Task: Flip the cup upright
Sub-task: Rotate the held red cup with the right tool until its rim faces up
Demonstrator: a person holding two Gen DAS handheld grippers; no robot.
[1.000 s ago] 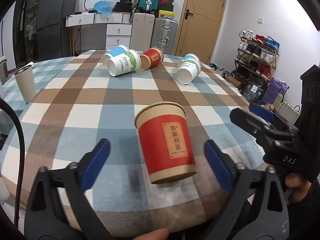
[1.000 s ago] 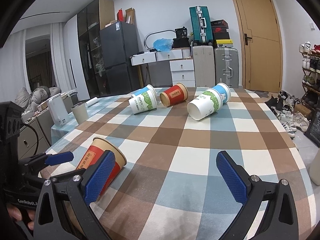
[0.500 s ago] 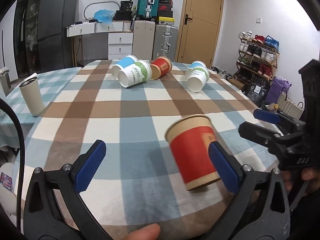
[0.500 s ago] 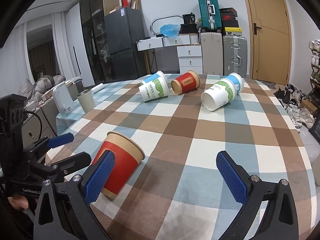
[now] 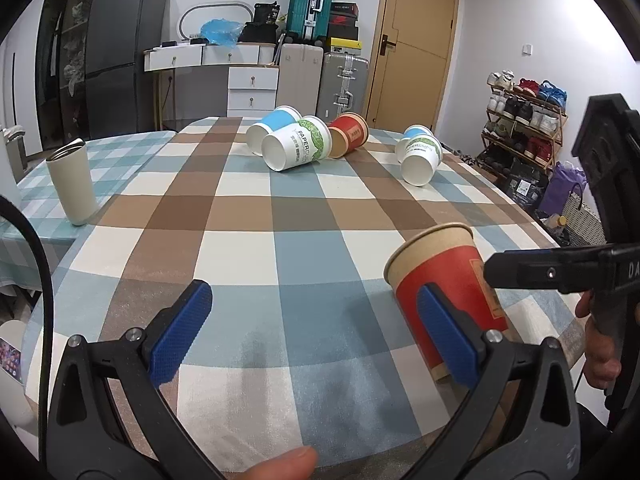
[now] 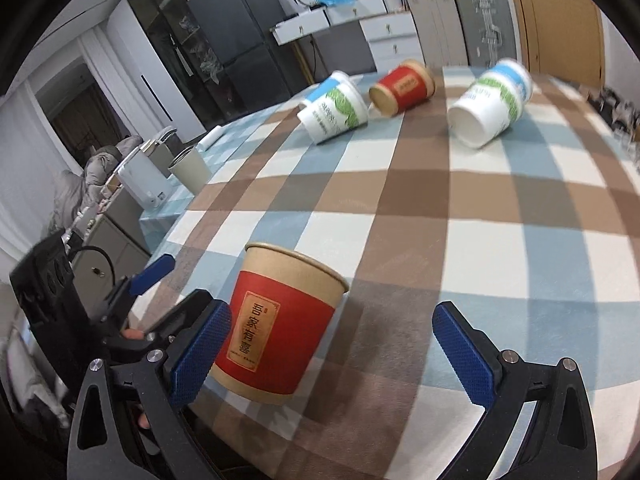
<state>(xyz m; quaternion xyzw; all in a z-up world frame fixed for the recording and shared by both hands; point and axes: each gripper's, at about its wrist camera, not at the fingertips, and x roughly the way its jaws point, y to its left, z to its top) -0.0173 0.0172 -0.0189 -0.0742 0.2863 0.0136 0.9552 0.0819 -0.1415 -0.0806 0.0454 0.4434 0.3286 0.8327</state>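
A red and brown paper cup [image 5: 444,284] stands upright near the front edge of the checked tablecloth [image 5: 280,216]; it also shows in the right wrist view [image 6: 286,326]. My left gripper [image 5: 316,336] is open and empty, and the cup stands just behind its right finger. My right gripper [image 6: 334,354] is open, with the cup just inside its left finger and not gripped. The right gripper also shows in the left wrist view [image 5: 560,268] to the right of the cup.
Several paper cups lie on their sides at the far end: a white and green one [image 5: 298,148], a blue one [image 5: 272,124], a red one [image 5: 348,134] and a white pair [image 5: 420,156]. A grey tumbler [image 5: 72,180] stands at the left.
The red cup has shifted right in the left wrist view and toward the middle in the right wrist view. The right gripper has swung left and closer to the cup.
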